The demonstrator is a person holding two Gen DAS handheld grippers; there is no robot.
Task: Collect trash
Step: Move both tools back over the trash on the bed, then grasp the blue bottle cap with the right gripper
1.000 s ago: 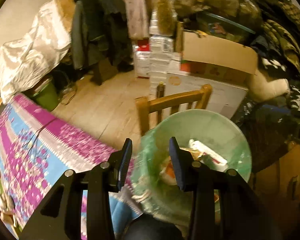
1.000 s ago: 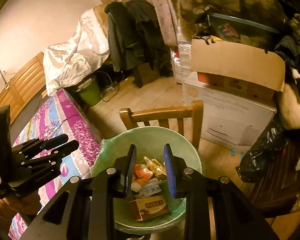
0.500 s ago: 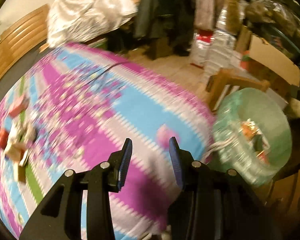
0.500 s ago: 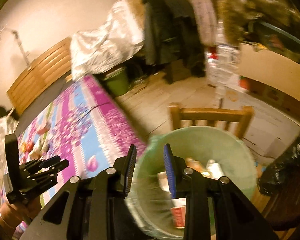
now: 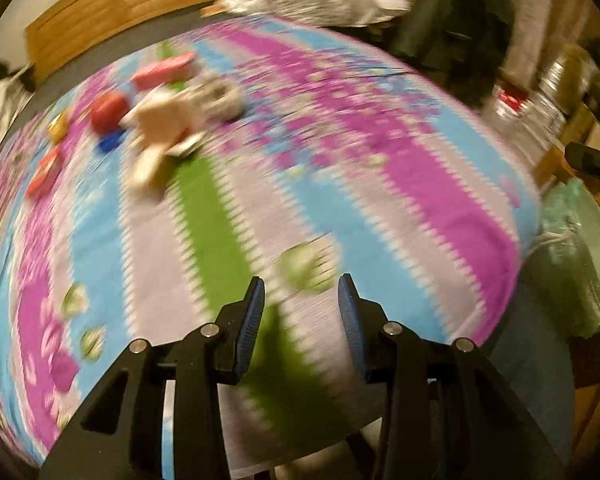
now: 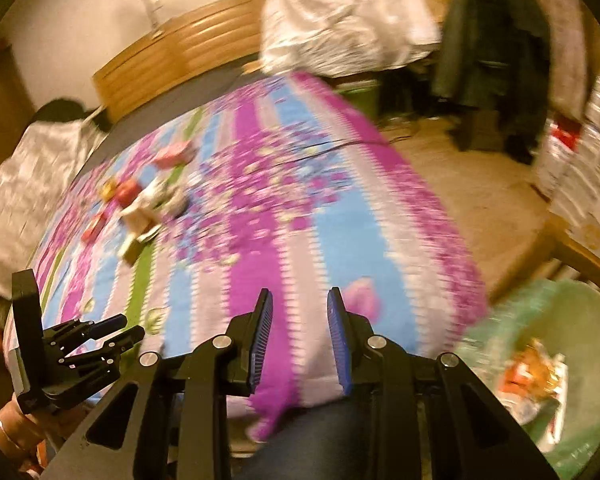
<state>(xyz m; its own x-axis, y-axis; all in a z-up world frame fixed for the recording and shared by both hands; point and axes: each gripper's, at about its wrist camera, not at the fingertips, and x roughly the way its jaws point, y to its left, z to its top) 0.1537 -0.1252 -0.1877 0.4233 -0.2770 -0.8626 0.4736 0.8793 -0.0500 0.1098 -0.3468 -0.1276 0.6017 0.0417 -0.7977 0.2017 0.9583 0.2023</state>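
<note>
Trash pile [image 5: 168, 120] far ahead on bedspread [image 5: 420, 184], left gripper [image 5: 300, 300] and right gripper [image 6: 300, 316] jaws apart, empty

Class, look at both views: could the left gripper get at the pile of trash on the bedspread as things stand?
Probably yes. The left gripper is open and empty, and only bare bedspread lies between it and the trash pile, though it is some way off.

Cluttered bedroom (quilted bed [image 5: 340, 184], headboard [image 6: 180, 64])

Dim, warm yellowish indoor light; both views heavily motion-blurred, with fisheye bending and dark corners.
</note>
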